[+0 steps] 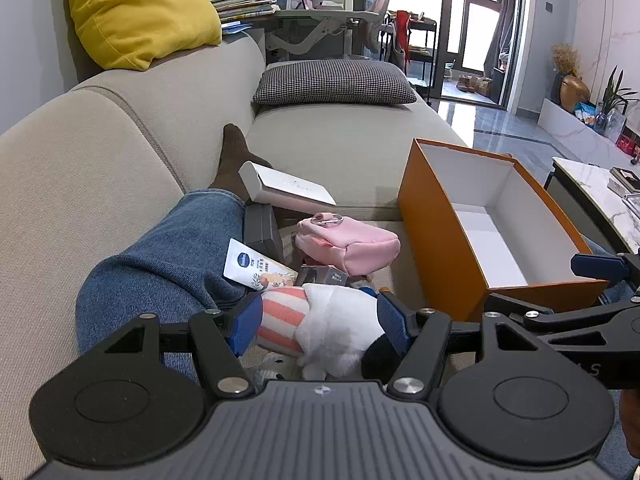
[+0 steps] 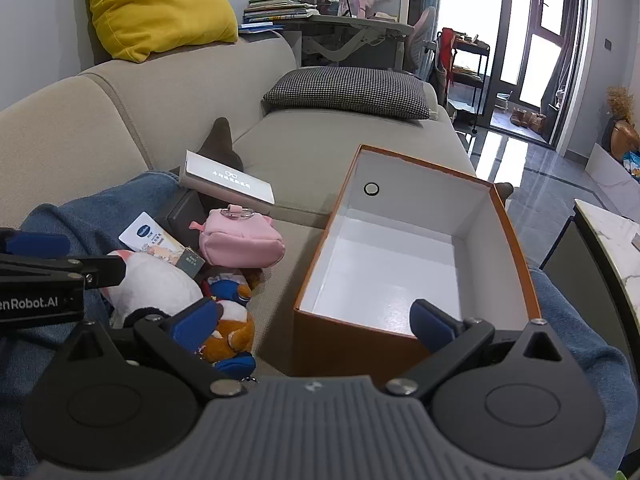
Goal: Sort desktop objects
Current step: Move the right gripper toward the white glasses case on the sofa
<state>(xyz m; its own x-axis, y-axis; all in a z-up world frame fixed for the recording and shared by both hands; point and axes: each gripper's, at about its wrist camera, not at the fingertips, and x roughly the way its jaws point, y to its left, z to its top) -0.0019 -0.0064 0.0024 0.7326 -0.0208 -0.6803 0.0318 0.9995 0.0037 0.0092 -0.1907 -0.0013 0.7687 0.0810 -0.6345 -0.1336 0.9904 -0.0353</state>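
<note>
Left fingers (image 1: 318, 322) spread around a plush (image 1: 320, 320); right fingers (image 2: 316, 322) wide, empty.
Clutter lies on a beige sofa (image 1: 352, 140) in a living room.

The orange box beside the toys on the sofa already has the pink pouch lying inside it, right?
Not quite. The orange box does sit beside the toys on the sofa, but it is empty; the right wrist view shows only its bare white floor. The pink pouch lies outside it, among the toys.
</note>
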